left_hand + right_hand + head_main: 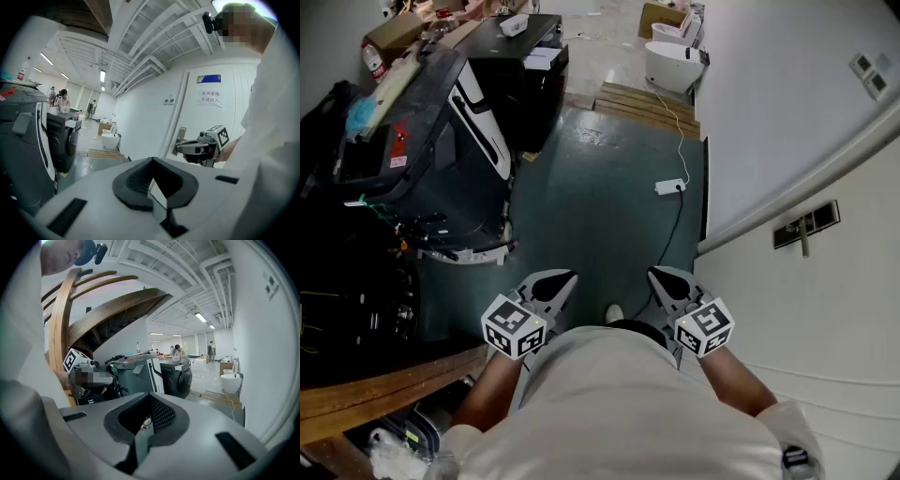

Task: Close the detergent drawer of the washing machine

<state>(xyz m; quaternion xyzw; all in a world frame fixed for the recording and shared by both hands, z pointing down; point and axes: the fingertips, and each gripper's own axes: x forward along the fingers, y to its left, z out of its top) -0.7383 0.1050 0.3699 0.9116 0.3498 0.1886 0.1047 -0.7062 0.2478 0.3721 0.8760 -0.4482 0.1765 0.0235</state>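
Both grippers sit clenched on nothing, the left gripper [565, 277] and right gripper [656, 273] close by the person's pale shirt [619, 403]. Ahead of the tips lies open dark green floor [600, 187], edged by a white wall [769, 122] to the right and bulky grey machinery [441, 159] to the left. Far ahead-left stands the black front-loading washing machine [534, 94], its pale detergent drawer [73, 123] jutting out. Beyond is a brown cardboard box [659, 17]; its contents cannot be made out.
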